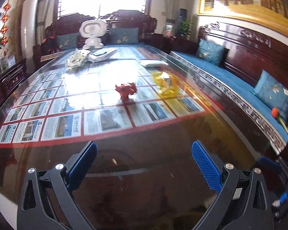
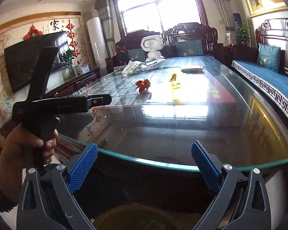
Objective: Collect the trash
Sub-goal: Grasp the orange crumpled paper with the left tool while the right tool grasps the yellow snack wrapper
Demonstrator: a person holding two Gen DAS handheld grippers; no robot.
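Left gripper (image 1: 144, 164) jaws wide, nothing between. Right gripper (image 2: 144, 164) same, empty. Red wrapper (image 1: 126, 90) mid-frame on glass table (image 1: 182, 134), yellow wrapper (image 1: 166, 84) just right of it, white crumpled paper (image 1: 76, 58) upper left. Likely light, crinkly, springy, prone to skid on slick glass. Best pinched at raised crumpled ridge, not flat edge.
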